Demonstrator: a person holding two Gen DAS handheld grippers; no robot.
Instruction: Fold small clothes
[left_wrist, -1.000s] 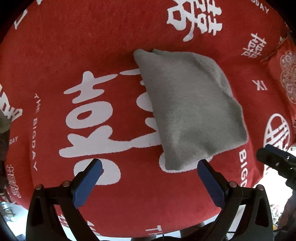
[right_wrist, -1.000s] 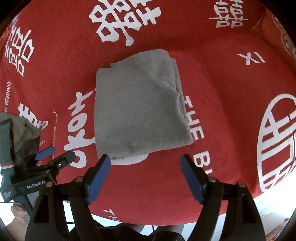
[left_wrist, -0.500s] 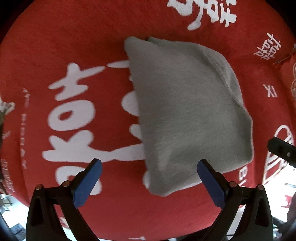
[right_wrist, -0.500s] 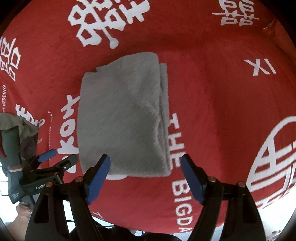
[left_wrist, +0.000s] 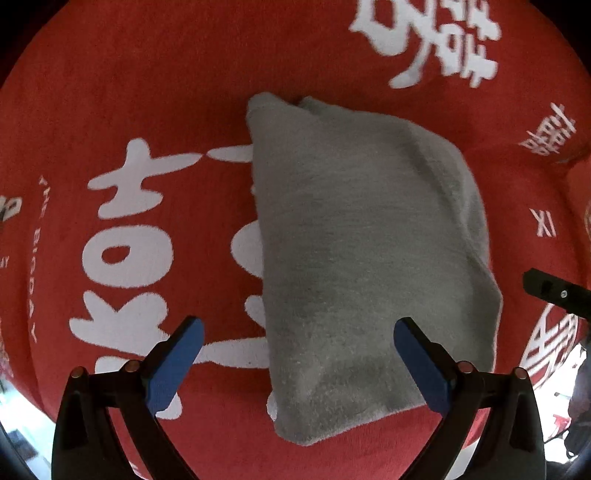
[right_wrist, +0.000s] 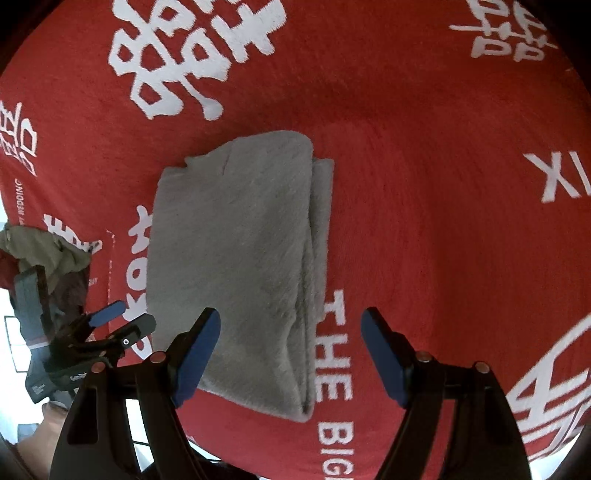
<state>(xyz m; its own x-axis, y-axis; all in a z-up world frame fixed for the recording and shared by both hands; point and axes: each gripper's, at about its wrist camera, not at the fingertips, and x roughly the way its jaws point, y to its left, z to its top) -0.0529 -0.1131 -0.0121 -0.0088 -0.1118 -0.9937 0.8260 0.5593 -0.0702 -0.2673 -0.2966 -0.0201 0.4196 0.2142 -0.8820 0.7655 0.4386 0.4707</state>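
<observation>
Grippers, left and right: we see both spread wide, empty, above the folded grey fleece garment on red printed cloth.

place: home | cue: red wedding-print cloth | cue: clothes heap

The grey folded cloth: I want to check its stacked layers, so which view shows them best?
The right wrist view: the grey folded cloth shows whole, its layered edge running down the right side. The left wrist view shows it larger, mostly the flat top, layers barely visible.
</observation>
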